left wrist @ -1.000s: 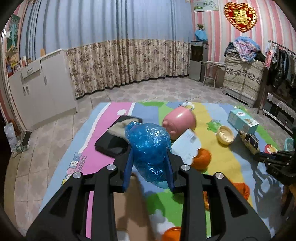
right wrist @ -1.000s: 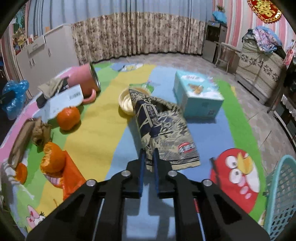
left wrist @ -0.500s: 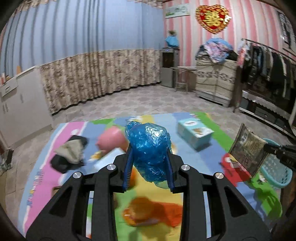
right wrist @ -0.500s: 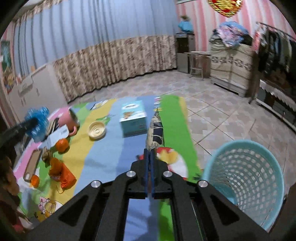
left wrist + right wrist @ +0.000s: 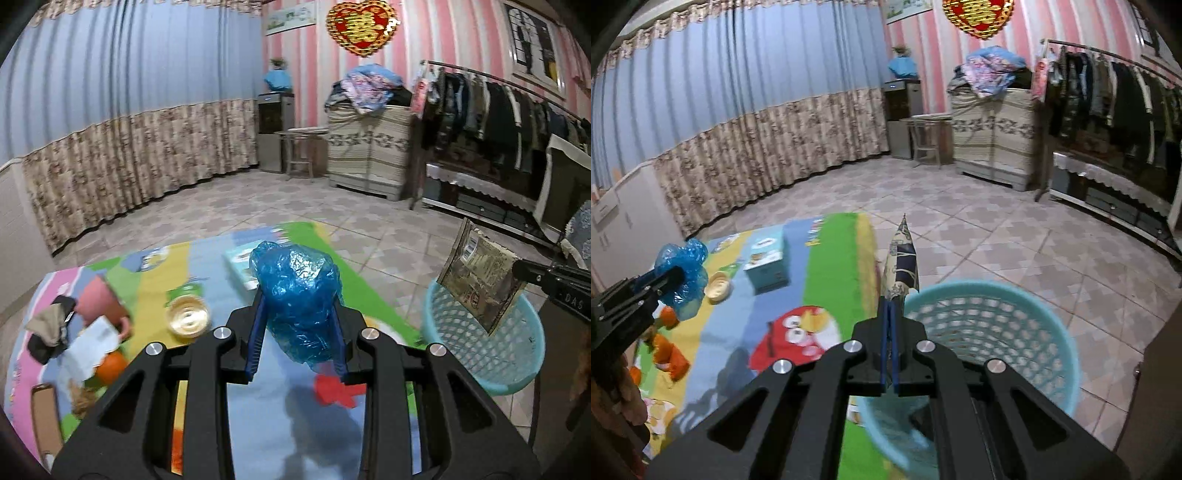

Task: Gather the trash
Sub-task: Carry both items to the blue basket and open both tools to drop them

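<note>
Basket (image 5: 1067, 343) under right fingers (image 5: 889, 314) pinching wrapper (image 5: 901, 262); left fingers (image 5: 297, 332) clamping blue bag (image 5: 299, 295)

The left wrist camera sat just behind the left gripper (image 5: 297, 332), looking forward and somewhat downward across the play mat (image 5: 207, 266) toward the curtained wall. The right wrist camera looked along the right gripper (image 5: 891, 332) the same way, from close above the teal basket (image 5: 1060, 332). Both views shared the mat, the basket (image 5: 517, 362), the tissue box (image 5: 764, 266), probably the same box half hidden in the left view, and the far wardrobe corner. Each camera caught the other gripper at its frame edge
</note>
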Available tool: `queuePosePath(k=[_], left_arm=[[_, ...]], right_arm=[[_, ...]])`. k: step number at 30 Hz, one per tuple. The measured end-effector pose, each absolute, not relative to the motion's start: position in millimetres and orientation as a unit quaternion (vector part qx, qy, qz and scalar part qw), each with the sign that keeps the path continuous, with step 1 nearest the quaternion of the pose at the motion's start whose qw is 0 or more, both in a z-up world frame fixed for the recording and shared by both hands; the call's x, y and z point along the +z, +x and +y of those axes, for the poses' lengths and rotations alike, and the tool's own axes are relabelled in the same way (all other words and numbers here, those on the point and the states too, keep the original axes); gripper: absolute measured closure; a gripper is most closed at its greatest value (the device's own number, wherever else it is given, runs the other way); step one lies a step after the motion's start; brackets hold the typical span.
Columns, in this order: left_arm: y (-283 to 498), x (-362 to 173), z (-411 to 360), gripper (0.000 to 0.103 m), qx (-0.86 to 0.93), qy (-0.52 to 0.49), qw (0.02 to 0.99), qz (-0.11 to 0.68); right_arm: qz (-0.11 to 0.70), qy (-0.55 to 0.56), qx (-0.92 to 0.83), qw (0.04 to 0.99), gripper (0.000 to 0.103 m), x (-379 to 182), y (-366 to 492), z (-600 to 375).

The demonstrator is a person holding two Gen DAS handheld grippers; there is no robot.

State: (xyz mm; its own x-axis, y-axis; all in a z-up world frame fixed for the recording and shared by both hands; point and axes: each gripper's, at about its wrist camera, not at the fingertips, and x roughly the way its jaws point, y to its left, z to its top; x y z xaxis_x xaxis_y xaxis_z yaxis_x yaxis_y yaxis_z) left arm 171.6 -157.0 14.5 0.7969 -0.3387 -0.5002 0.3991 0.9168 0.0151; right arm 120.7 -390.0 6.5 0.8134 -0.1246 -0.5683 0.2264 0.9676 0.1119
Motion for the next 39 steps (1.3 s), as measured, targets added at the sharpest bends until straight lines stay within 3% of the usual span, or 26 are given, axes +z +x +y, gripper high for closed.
queuePosePath(k=[26, 28, 32, 37, 39], left_arm=[[172, -23, -345, 0.070, -0.330, 0.095, 0.897, 0.280], [176, -23, -351, 0.065, -0.330, 0.097, 0.896, 0.280], [181, -23, -356, 0.043, -0.323, 0.099, 0.899, 0.277], [188, -22, -347, 0.034, -0.303, 0.097, 0.908, 0.273], [190, -18, -339, 0.026, -0.286, 0.098, 0.915, 0.268]], right_arm=[[0.311, 0.148, -0.151, 0.926, 0.101, -18, 94, -479], [0.312, 0.154, -0.151, 0.925, 0.101, -20, 91, -482], [0.312, 0.164, -0.152, 0.924, 0.101, -21, 88, -485], [0.320, 0.157, -0.148, 0.923, 0.101, -23, 94, -481], [0.323, 0.156, -0.145, 0.922, 0.101, -24, 96, -478]])
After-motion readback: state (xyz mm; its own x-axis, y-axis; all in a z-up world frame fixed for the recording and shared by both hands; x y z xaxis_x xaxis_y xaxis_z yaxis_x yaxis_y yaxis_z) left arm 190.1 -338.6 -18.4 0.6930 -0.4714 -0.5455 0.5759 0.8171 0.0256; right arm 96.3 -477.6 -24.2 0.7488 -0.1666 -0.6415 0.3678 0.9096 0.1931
